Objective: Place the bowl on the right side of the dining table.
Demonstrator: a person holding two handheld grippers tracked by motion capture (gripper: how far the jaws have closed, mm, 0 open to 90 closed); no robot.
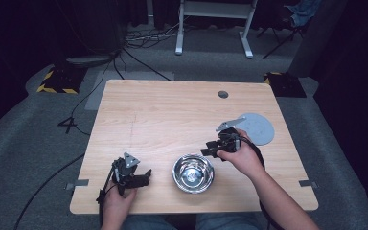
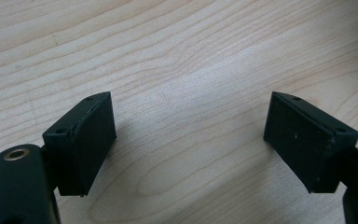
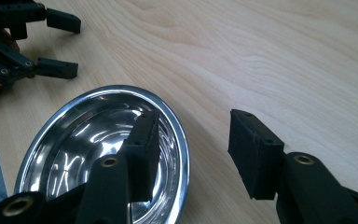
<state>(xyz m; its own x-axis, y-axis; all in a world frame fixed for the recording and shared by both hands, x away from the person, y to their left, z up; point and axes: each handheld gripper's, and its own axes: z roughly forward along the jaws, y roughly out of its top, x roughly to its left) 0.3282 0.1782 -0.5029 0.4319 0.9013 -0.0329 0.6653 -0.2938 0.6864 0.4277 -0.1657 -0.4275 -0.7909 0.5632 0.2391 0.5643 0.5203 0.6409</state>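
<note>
A shiny steel bowl sits empty near the front edge of the wooden table. My right gripper hangs at the bowl's far right side. In the right gripper view the right gripper stands open astride the bowl: one jaw is over the bowl's inside, the other over the wood outside the rim, and neither pad presses on it. My left gripper rests at the front left, open, with bare wood between the jaws of the left gripper. The left gripper also appears beyond the bowl.
A flat grey round disc lies on the table just behind the right hand. A small cable hole sits near the far edge. Beyond the table are a white desk frame and cables on the floor.
</note>
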